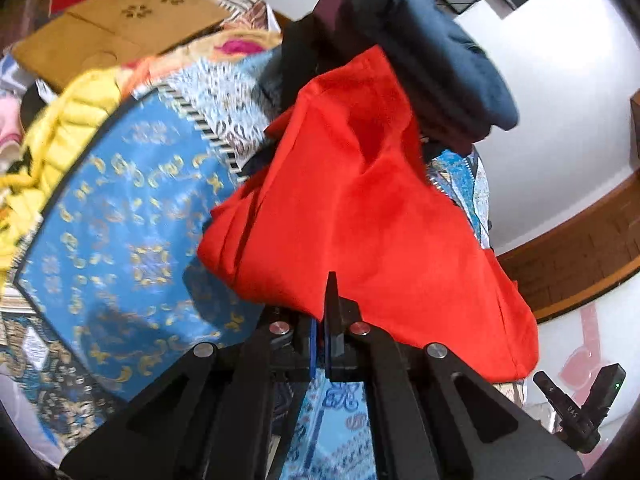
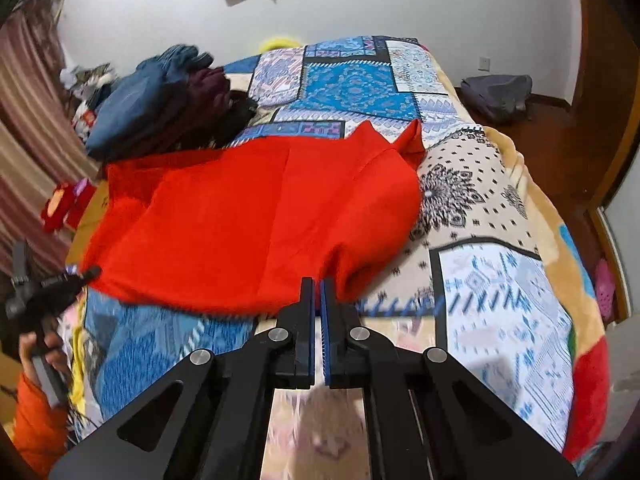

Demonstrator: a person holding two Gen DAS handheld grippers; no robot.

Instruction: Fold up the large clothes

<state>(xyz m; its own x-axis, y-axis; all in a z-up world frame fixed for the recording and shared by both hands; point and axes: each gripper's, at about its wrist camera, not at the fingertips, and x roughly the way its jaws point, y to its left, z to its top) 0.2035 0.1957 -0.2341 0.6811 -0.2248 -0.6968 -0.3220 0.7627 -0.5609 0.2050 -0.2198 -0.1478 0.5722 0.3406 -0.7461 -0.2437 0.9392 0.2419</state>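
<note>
The red garment lies on the bed. The left gripper and the right gripper each have jaws clamped on its near edge. Uneven pulling could make a corner slip out.

- Your garment is a plain, saturated red with no print.
- The bed cover under it is a patchwork of bright blue, pale blue and cream panels, with black dotted and medallion motifs on the cream.
- In your left view the blue panel carries gold scroll figures and a black-and-white striped border.
- The folded pile beside the red cloth is navy, then dark maroon.
- A yellow quilted piece lies at the blue panel's edge.
- Your grippers' fingers are black with blue pads.
- Your sleeve is orange.
</note>
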